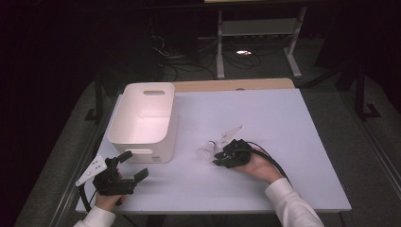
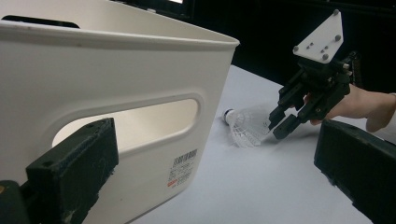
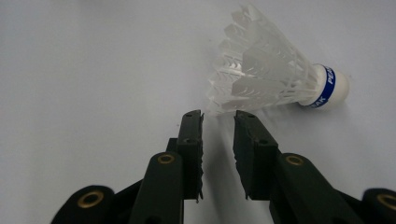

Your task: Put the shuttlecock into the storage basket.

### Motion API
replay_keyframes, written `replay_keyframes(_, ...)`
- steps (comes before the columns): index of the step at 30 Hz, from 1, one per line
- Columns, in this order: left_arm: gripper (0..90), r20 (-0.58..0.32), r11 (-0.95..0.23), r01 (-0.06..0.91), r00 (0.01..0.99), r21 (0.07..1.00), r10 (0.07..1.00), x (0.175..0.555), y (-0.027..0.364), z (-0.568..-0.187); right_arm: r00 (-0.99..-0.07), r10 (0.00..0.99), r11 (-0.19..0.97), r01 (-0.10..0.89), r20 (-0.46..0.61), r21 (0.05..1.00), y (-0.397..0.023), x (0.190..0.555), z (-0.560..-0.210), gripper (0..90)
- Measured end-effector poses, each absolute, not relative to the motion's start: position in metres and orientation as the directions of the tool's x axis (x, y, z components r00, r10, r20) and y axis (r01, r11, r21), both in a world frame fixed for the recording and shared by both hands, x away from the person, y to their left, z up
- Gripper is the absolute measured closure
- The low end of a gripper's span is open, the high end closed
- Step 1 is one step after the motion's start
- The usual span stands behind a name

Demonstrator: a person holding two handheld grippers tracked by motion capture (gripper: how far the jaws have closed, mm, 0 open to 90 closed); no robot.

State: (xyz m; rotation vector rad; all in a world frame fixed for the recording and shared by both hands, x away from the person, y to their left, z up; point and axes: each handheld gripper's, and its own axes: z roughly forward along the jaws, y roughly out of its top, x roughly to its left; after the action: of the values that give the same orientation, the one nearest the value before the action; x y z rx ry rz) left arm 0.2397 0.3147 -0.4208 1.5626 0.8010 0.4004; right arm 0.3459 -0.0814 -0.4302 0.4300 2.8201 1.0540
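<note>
A white feather shuttlecock (image 1: 206, 150) (image 2: 245, 127) (image 3: 271, 77) with a blue band at its cork lies on its side on the pale table (image 1: 274, 113), just right of a white plastic bin (image 1: 124, 109) (image 2: 116, 60). My right gripper (image 1: 218, 158) (image 2: 275, 127) (image 3: 218, 114) rests low on the table. Its tips stand at the rim of the feather skirt, with a narrow gap and nothing between the jaws. At the near left edge, my left gripper (image 1: 134, 165) (image 2: 210, 154) is wide open and points at the bin's handle side.
The bin stands at the table's left with a handle slot (image 2: 135, 119) in its near wall and looks bare inside. A wooden strip (image 1: 231, 85) runs along the table's far edge. Dark floor with cables and a white frame (image 1: 257, 28) lies beyond.
</note>
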Motion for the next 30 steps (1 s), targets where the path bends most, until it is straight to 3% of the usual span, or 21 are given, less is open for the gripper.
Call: replay_keyframes(30, 0.0, -0.211, 0.028, 0.265, 0.697, 0.964, 0.686, 0.239, 0.316, -0.42, -0.957, 0.283, 0.723, 0.17, -0.062, 0.67, -0.044, 0.363, -0.425, 82.4)
